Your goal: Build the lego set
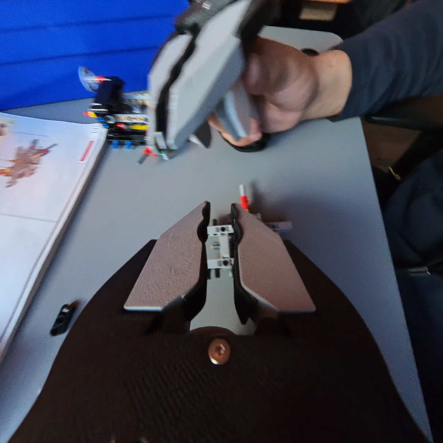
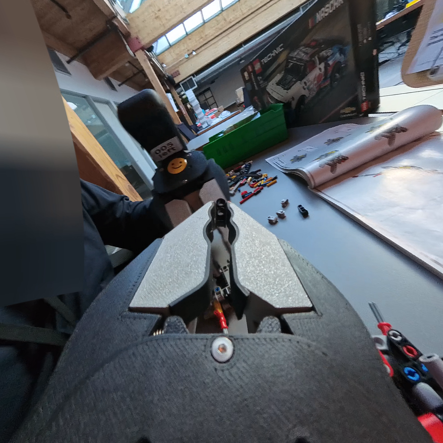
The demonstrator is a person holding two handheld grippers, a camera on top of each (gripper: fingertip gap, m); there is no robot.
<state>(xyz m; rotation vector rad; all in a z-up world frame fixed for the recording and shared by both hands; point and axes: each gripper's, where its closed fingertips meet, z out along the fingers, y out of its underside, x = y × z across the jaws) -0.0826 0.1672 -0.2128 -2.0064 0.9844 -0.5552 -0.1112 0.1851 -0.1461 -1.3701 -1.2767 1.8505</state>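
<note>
The right hand-held gripper (image 2: 221, 212) is clamped on a small black connector piece (image 2: 221, 211) at its fingertips. The left hand-held gripper (image 1: 220, 208) stands slightly parted around a light grey frame assembly (image 1: 220, 247) on the grey counter (image 1: 143, 215); whether its pads press it, I cannot tell. A red-and-white axle (image 1: 243, 196) sticks out just beside it. Farther off lie loose bricks (image 2: 251, 179), an open instruction booklet (image 2: 359, 153), a green bin (image 2: 247, 136) and a larger black model (image 1: 119, 115).
</note>
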